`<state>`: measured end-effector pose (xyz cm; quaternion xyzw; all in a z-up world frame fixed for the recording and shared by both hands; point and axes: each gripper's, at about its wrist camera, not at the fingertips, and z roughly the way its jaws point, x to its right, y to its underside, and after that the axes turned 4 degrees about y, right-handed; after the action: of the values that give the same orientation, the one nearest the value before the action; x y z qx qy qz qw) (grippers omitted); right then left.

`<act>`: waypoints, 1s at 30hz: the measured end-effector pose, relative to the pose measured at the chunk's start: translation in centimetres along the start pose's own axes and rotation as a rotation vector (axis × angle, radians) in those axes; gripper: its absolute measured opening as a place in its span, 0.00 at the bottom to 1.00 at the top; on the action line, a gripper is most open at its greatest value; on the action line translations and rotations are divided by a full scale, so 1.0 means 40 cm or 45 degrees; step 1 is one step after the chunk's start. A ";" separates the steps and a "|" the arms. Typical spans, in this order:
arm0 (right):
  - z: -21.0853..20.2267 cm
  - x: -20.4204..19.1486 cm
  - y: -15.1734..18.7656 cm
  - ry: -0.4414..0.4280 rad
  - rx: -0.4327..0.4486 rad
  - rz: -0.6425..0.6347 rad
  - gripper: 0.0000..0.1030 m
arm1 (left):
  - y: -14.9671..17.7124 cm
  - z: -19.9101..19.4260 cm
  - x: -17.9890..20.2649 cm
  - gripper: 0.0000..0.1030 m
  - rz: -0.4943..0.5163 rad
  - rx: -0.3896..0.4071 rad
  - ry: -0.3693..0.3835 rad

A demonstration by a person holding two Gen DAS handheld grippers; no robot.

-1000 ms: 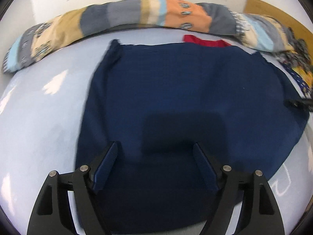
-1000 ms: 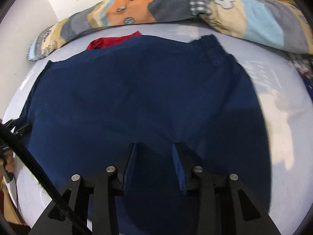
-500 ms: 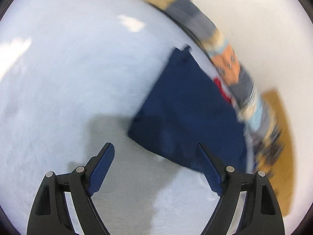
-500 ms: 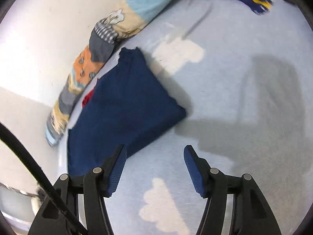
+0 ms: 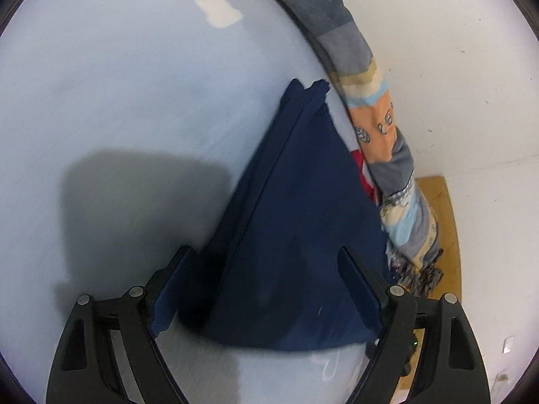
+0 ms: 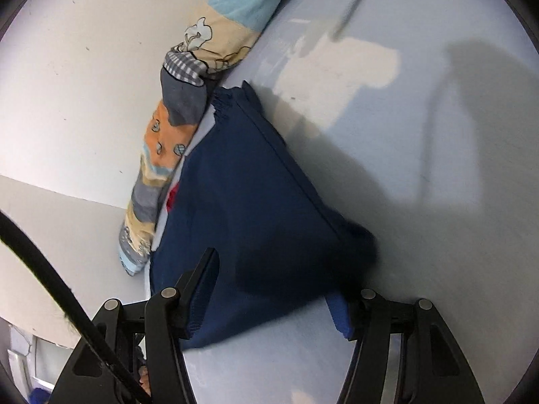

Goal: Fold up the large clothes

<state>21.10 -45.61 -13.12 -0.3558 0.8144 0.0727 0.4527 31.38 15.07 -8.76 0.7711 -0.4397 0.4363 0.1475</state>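
A navy garment [image 5: 303, 219] lies folded flat on the pale blue bed sheet [image 5: 118, 84], reaching back to the wall. My left gripper [image 5: 266, 252] is open wide, and the garment's near left corner lies between its fingers without the pads pressing it. In the right wrist view the same navy garment [image 6: 252, 195] shows its right seam and near right corner. My right gripper [image 6: 273, 279] is open around that corner. Its left finger rests over the cloth, and the dark corner partly hides the right one.
A long patchwork bolster [image 5: 380, 128] [image 6: 182, 101] lies along the white wall behind the garment. A red cloth [image 5: 362, 168] [image 6: 172, 197] peeks out under the far edge. A wooden board [image 5: 441, 208] stands at the right. A black cable [image 6: 50, 269] crosses the lower left.
Both views have rolled: the grippers left the garment's middle, swung out over the bare sheet, then came in at its near corners. The right jaws stand wider than a second ago.
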 end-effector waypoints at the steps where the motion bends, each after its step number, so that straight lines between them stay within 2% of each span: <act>1: 0.016 -0.008 -0.009 -0.029 -0.003 -0.009 0.61 | -0.017 0.020 0.013 0.82 0.011 -0.004 0.002; 2: 0.032 -0.016 -0.017 -0.047 -0.016 -0.021 0.58 | -0.033 0.041 0.029 0.82 0.028 -0.011 0.011; 3: 0.053 -0.027 -0.025 -0.048 -0.045 -0.044 0.47 | -0.041 0.054 0.042 0.82 0.043 -0.013 0.013; 4: 0.085 -0.040 -0.035 -0.015 -0.083 -0.082 0.27 | -0.048 0.072 0.062 0.79 0.075 -0.002 -0.006; 5: 0.099 -0.045 -0.038 -0.022 -0.099 -0.099 0.18 | -0.047 0.083 0.076 0.47 0.108 0.002 -0.025; 6: 0.101 -0.054 -0.038 -0.005 -0.098 -0.127 0.16 | -0.044 0.091 0.083 0.05 0.122 -0.007 -0.046; 8: 0.088 -0.079 -0.033 0.029 -0.091 -0.201 0.12 | -0.035 0.102 0.090 0.06 0.141 -0.009 -0.116; 13: 0.013 -0.158 -0.007 0.099 -0.051 -0.347 0.09 | 0.002 0.037 0.150 0.05 0.247 0.010 -0.126; 18: -0.116 -0.214 0.054 0.138 -0.054 -0.418 0.09 | 0.108 -0.068 0.204 0.05 0.339 -0.036 -0.158; 21: -0.202 -0.203 0.123 0.169 -0.099 -0.462 0.09 | 0.186 -0.143 0.190 0.05 0.369 -0.077 -0.165; 25: -0.273 -0.113 0.218 0.225 -0.204 -0.466 0.10 | 0.277 -0.208 0.086 0.06 0.346 -0.168 -0.178; 26: -0.274 -0.075 0.239 0.238 -0.238 -0.449 0.12 | 0.299 -0.213 0.049 0.08 0.328 -0.191 -0.178; 27: -0.271 -0.043 0.255 0.254 -0.276 -0.438 0.18 | 0.314 -0.215 0.019 0.20 0.312 -0.207 -0.196; 28: -0.263 0.004 0.264 0.294 -0.328 -0.398 0.34 | 0.326 -0.228 -0.020 0.30 0.288 -0.184 -0.257; 29: -0.272 0.031 0.260 0.308 -0.316 -0.347 0.42 | 0.329 -0.242 -0.039 0.34 0.275 -0.152 -0.252; 30: -0.290 0.054 0.252 0.301 -0.286 -0.298 0.46 | 0.329 -0.270 -0.053 0.34 0.246 -0.115 -0.206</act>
<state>5.91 -44.40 -10.14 -0.5022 0.8017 0.0678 0.3168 14.42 15.35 -6.32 0.7504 -0.5415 0.3646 0.1034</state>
